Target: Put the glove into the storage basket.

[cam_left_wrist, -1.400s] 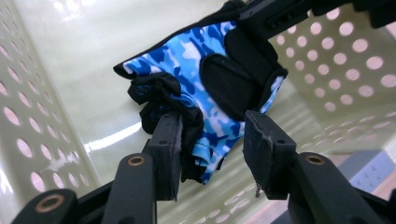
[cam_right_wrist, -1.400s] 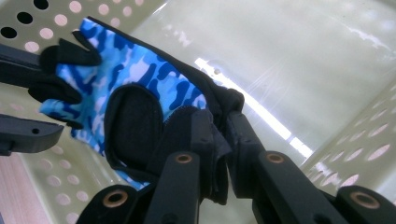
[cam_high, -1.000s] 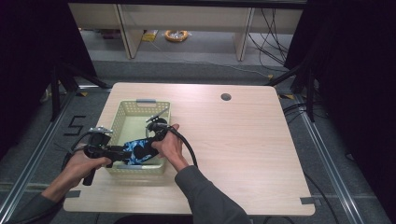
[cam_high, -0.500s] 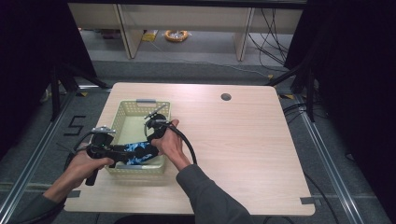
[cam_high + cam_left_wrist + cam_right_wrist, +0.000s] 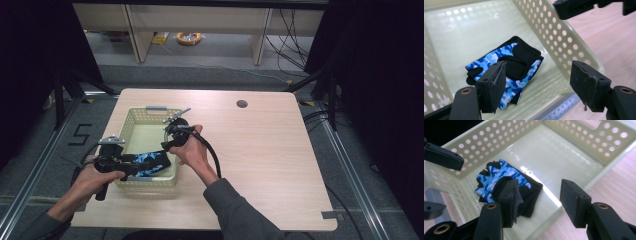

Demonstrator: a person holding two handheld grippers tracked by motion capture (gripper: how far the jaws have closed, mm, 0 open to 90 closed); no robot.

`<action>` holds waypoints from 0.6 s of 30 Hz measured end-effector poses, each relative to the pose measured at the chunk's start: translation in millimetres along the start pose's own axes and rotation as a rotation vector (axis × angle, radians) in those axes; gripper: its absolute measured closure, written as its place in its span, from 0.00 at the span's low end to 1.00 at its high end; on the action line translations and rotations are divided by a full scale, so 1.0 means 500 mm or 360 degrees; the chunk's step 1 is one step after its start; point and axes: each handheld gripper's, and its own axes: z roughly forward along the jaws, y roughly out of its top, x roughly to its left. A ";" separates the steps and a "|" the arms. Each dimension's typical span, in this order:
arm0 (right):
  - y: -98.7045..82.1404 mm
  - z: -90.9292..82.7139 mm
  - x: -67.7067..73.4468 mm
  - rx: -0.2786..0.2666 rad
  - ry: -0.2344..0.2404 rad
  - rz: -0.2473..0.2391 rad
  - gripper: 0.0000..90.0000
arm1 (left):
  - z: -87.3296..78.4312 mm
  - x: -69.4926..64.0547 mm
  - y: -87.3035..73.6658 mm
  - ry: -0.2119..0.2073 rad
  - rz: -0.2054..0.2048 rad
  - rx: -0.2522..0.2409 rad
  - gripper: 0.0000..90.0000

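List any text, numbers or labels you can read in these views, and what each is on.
"5": a black tape figure on the floor, left of the table.
Glove: a blue camouflage pattern, with no lettering that shows.
Basket: no label that shows.

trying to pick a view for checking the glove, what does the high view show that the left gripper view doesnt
High view alone: the whole table, both hands gripping their tools, the person's grey sleeve, the round hole in the tabletop, the floor and shelf legs beyond.

Left gripper view alone: the glove's blue camouflage pattern and black palm patch close up, lying flat on the basket floor, and the left gripper with open, empty jaws above it.

Both: the glove inside the pale perforated basket, the right gripper over the basket's rim, wooden tabletop alongside.
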 end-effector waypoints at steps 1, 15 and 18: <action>-0.004 -0.008 -0.002 -0.0005 0.0000 0.0010 0.54 | -0.001 -0.002 0.000 0.0008 -0.0002 -0.0011 0.31; -0.092 -0.109 -0.039 -0.0085 0.0022 0.0068 0.46 | -0.003 -0.079 -0.010 -0.0136 0.0007 -0.0135 0.27; -0.111 -0.131 -0.050 -0.0141 0.0048 0.0041 0.46 | -0.002 -0.097 -0.013 -0.0155 0.0048 -0.0137 0.27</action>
